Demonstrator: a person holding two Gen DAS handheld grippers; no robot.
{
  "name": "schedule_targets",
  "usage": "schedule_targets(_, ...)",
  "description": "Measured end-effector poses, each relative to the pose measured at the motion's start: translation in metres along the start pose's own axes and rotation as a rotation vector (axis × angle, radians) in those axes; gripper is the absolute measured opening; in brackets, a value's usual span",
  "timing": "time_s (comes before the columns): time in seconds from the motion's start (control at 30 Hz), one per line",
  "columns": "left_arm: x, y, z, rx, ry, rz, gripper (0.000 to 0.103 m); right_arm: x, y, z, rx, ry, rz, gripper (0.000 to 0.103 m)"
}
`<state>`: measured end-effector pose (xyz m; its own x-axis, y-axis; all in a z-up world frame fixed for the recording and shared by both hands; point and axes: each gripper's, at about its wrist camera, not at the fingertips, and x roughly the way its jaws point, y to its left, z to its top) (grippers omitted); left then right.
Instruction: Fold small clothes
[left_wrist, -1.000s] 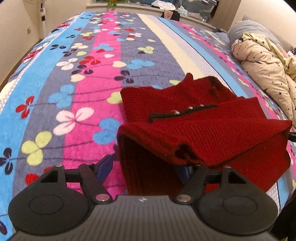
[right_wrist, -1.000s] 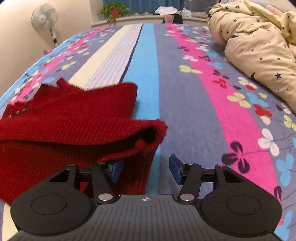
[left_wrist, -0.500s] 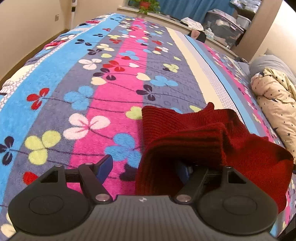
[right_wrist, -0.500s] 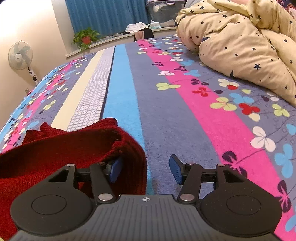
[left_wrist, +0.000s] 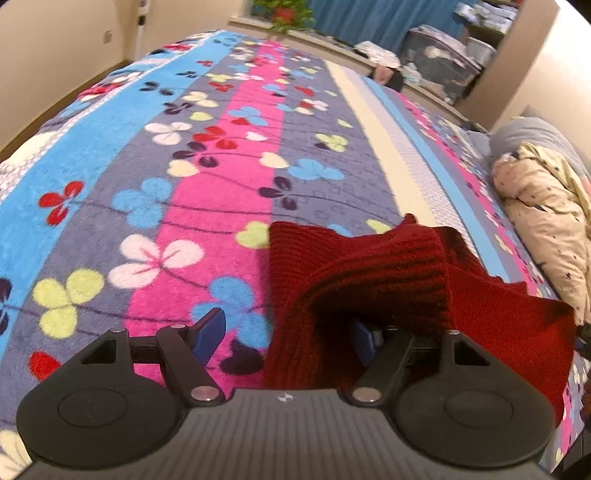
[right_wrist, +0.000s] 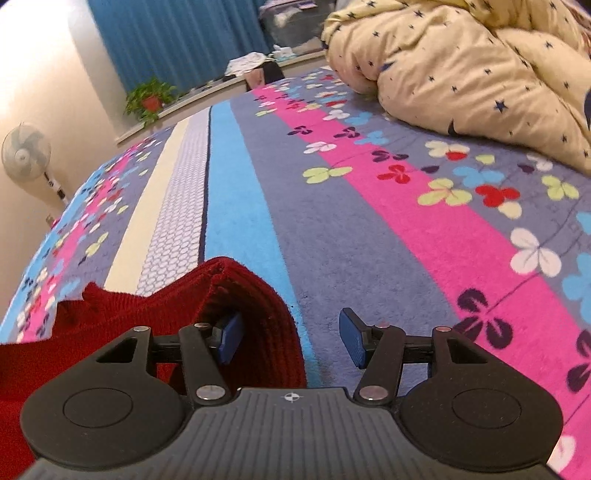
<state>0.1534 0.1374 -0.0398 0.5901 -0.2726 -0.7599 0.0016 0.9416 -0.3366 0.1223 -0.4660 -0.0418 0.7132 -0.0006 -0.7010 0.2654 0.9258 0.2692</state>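
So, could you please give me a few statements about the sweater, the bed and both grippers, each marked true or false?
1. The sweater is red. True.
2. The right gripper is clamped shut on the sweater. False: its jaws stand apart, with knit draped over one finger.
3. The sweater lies on a bare wooden table. False: it lies on a flowered blanket.
4. A star-print quilt is bunched on the bed. True.
5. The left gripper is far from the sweater. False: knit covers one finger.
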Motion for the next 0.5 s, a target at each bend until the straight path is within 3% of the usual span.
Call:
schedule_targets(0.13, 0.001, -0.013, -0.001, 0.078, -0.018, -0.018, 0.075, 0.008, 0.011, -0.003, -0.032, 0.058, 0.073, 0.058)
schedule_targets(0.37, 0.004, -0.019, 0.001, 0.116, -0.062, -0.007, 0.073, 0.01, 0.022, -0.003, -0.083, 0.038, 0.057, 0.055)
schedule_targets(0.43, 0.004, -0.022, 0.001, 0.145, -0.078, -0.009, 0.06, 0.008, 0.023, -0.003, -0.097, 0.016, 0.054, 0.047)
schedule_targets(0.47, 0.004, -0.023, 0.001, 0.152, -0.083, -0.017, 0.055, 0.007, 0.024, -0.002, -0.101, 0.003, 0.055, 0.039)
schedule_targets(0.5, 0.005, -0.023, 0.002, 0.156, -0.085, -0.023, 0.045, 0.006, 0.024, -0.001, -0.101, -0.009, 0.058, 0.031)
